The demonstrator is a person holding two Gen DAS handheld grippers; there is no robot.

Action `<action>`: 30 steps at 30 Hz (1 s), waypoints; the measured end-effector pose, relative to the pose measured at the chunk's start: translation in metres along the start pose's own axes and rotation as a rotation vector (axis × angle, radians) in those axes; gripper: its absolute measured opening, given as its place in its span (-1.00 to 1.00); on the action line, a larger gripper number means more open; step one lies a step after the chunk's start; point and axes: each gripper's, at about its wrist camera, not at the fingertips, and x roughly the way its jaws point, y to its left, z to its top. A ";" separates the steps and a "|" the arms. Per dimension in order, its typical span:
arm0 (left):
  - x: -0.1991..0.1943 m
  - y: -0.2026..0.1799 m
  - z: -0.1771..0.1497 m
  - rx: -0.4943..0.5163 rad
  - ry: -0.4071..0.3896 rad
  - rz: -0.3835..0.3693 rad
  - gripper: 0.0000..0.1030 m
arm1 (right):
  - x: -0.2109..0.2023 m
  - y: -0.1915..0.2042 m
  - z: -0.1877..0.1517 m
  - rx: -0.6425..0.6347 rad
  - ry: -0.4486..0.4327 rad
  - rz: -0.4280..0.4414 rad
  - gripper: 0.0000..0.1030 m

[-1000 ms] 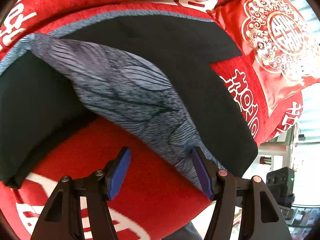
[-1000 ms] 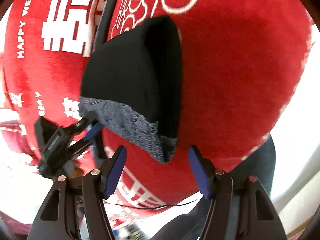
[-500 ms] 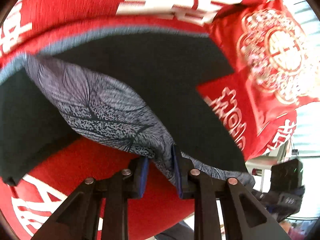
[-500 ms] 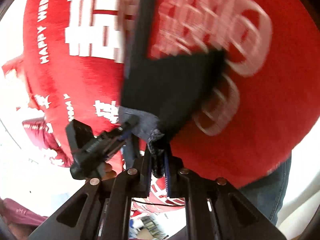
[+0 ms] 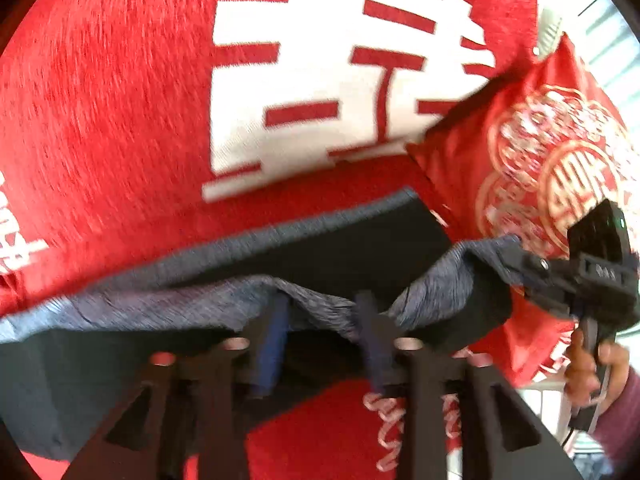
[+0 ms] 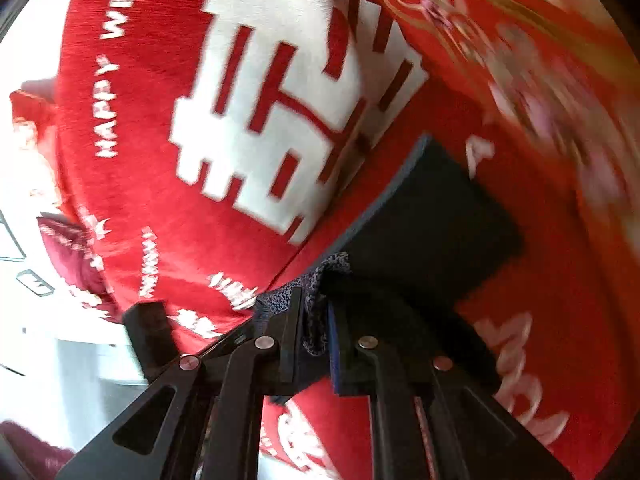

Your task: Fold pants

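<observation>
In the left wrist view, you are carrying the grey hem of the pants [image 5: 248,300] over the red bedspread [image 5: 100,120]. The left gripper [image 5: 320,332] is at 6 o'clock, its jaws opening at this moment, and the hem is draped across and between the blue pads [image 5: 268,344]; I cannot tell whether they are still pinching it. The dark body of the pants is spreading from 9 o'clock towards 3 o'clock, with its far grey edge lying flat on the bedspread. At 3 o'clock your right gripper [image 5: 520,260] is clamping the other corner of the hem, your hand [image 5: 592,364] under it, in front of a red cushion [image 5: 520,152].

In the right wrist view, the right gripper [image 6: 316,332] at 6 o'clock is pinching narrow on the patterned grey hem [image 6: 316,304], the fabric bunched between its pads. The dark panel of the pants [image 6: 432,216] is stretching away towards 1 o'clock, lying on the bedspread [image 6: 140,200] below the big white character. Part of the left gripper's black frame [image 6: 148,328] is showing at 8 o'clock.

As I judge it, you are mid-fold: the hem end is lifted and being brought over the rest, but it is not yet laid down. Setting it flat, squaring the edges, and probably a further fold are still left.
</observation>
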 end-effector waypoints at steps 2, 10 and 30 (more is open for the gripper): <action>-0.009 0.007 0.006 -0.004 -0.023 0.038 0.11 | 0.015 -0.004 0.024 -0.016 0.015 -0.063 -0.78; -0.009 0.073 -0.036 -0.079 0.038 0.323 0.11 | 0.036 0.030 0.034 -0.271 0.053 -0.387 0.07; 0.013 0.157 -0.110 -0.248 0.148 0.461 0.13 | 0.017 -0.058 -0.007 -0.061 0.082 -0.522 -0.83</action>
